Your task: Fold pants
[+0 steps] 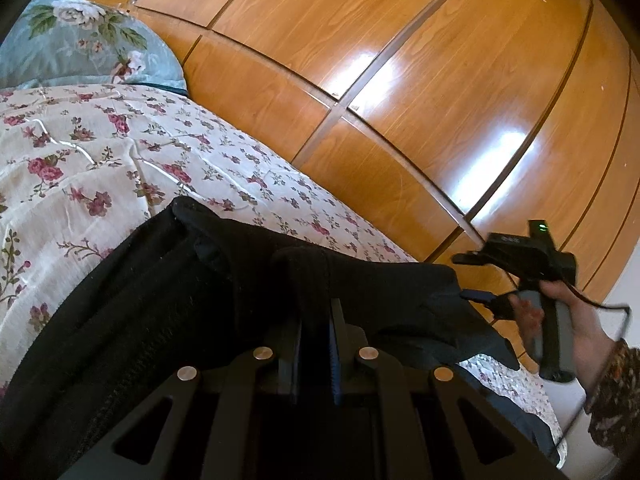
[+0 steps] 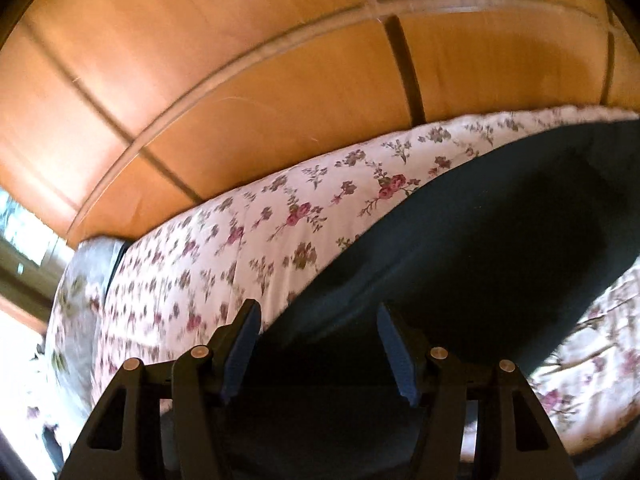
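Observation:
Dark pants (image 1: pixel 160 300) lie across the floral bedspread (image 1: pixel 100 160). My left gripper (image 1: pixel 316 320) is shut on a raised fold of the pants cloth, which bunches up between its blue pads. In the left wrist view my right gripper (image 1: pixel 476 296) is held in a hand at the pants' right edge. In the right wrist view the right gripper (image 2: pixel 318 344) is open, its fingers (image 2: pixel 244 336) spread just above the dark pants (image 2: pixel 480 240), with nothing between them.
The bed's far edge runs along a glossy wooden wardrobe (image 1: pixel 400 80). A blue floral pillow (image 1: pixel 80 48) lies at the head of the bed. The person's sleeve and a cable (image 1: pixel 608 360) are at the right.

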`<state>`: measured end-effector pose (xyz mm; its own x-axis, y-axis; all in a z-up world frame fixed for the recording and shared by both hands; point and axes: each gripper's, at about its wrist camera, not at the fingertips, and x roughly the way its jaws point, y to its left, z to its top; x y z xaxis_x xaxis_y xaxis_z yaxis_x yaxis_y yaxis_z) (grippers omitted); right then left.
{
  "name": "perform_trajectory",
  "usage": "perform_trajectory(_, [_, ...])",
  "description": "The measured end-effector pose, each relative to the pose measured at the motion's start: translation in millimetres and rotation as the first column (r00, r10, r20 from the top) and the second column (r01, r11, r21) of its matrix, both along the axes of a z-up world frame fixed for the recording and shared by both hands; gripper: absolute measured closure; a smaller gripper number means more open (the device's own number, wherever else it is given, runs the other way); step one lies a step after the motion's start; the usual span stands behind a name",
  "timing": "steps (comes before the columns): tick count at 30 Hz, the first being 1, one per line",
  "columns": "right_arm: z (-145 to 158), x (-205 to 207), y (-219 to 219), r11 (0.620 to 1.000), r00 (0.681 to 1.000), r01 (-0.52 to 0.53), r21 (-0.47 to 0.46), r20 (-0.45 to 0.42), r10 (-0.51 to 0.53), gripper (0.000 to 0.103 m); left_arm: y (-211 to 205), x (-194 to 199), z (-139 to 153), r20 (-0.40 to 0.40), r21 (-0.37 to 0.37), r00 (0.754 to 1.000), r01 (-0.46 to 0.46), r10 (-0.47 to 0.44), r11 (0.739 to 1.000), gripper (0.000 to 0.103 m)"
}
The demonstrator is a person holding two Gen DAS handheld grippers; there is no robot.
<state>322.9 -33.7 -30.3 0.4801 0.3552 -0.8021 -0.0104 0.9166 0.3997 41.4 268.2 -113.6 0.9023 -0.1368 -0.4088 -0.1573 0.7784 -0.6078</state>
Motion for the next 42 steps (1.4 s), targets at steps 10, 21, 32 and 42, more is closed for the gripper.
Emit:
perform_trajectory(10, [-37,26,-8,0.998,0.993,0.055,0.022,-0.105,-0.052,0.083,2,2,-3,0.005,-0.026,1.000,0.015,-0.015,1.000,0.093])
perform_trajectory(21, [-4,-61,-56,0.987,0.995,-0.019,0.157,0.103,0.003,0.093,5,-2,-5,0.020,-0.054,1.000,0.014,-0.013,0.998,0.093])
perform_trajectory(32, [-25,-161,-83,0.989,0.968,-0.084,0.125,0.245,0.051,0.093,6,-13,-5,0.028,-0.074,1.000,0.016,-0.014,0.997,0.092])
perform_trajectory(42, [-61,-162,-99,0.976,0.974,-0.087,0.200,0.221,0.042,0.093,-1,-53,1,0.046,-0.178,0.997,0.065,-0.058,0.982,0.072])
